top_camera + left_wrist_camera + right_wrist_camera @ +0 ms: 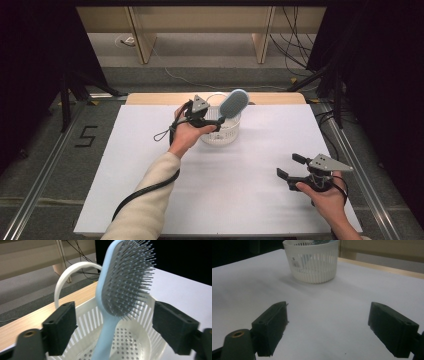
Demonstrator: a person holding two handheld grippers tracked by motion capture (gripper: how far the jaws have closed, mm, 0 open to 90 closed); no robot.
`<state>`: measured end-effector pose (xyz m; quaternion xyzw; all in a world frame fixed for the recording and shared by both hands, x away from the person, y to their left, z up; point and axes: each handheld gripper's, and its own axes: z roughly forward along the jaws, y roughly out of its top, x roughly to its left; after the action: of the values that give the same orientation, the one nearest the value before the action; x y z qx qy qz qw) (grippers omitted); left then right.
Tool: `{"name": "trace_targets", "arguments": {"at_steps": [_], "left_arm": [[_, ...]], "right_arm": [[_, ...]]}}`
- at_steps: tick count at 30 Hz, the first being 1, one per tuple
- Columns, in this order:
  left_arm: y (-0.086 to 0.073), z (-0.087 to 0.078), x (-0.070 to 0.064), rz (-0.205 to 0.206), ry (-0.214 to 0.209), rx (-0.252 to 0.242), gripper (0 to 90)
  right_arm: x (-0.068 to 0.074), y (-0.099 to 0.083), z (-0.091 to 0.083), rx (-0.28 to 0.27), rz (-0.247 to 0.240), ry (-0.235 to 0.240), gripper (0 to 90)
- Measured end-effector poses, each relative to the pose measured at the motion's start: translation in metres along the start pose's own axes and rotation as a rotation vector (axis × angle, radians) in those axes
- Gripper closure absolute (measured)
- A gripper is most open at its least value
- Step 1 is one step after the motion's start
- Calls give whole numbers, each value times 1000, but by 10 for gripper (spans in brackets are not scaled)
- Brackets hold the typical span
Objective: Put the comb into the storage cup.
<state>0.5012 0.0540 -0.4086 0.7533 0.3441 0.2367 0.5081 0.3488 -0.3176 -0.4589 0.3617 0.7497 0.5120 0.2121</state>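
Note:
A light-blue hairbrush (234,103) with grey bristles stands tilted in a white slotted basket (223,132) at the back middle of the white board. In the left gripper view the hairbrush (125,282) rises from the basket (87,317) between the jaws, which stand wide apart and clear of its handle. My left gripper (214,122) is open at the basket's left rim. My right gripper (288,165) is open near the front right, low over bare board. From the right gripper view the basket (313,263) is far ahead of the right gripper (328,327).
The white board (150,165) covers the table, with a wooden edge (150,98) along the back. The basket's white hoop handle (67,277) arches up behind the brush. Cables trail from both grippers. Rails and a floor mark "5" (86,136) lie to the left.

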Motion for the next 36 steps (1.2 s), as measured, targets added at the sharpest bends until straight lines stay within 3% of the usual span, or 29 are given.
{"name": "trace_targets", "arguments": {"at_steps": [5, 9, 15, 26, 36], "left_arm": [[-3, -22, 5, -15, 1, 2, 117], [-11, -35, 8, -36, -30, 22, 71], [-20, -48, 12, -54, 3, 24, 0], [-39, -68, 14, -59, -7, 52, 0], [-47, -84, 13, -34, 3, 44, 0]], "right_arm": [[0, 0, 0, 0, 1, -4, 169], [0, 0, 0, 2, 2, -5, 169], [-1, 0, 0, 2, 0, -10, 168], [-1, 0, 0, 0, 0, -11, 168], [-1, 0, 0, -1, -1, -11, 168]]}}
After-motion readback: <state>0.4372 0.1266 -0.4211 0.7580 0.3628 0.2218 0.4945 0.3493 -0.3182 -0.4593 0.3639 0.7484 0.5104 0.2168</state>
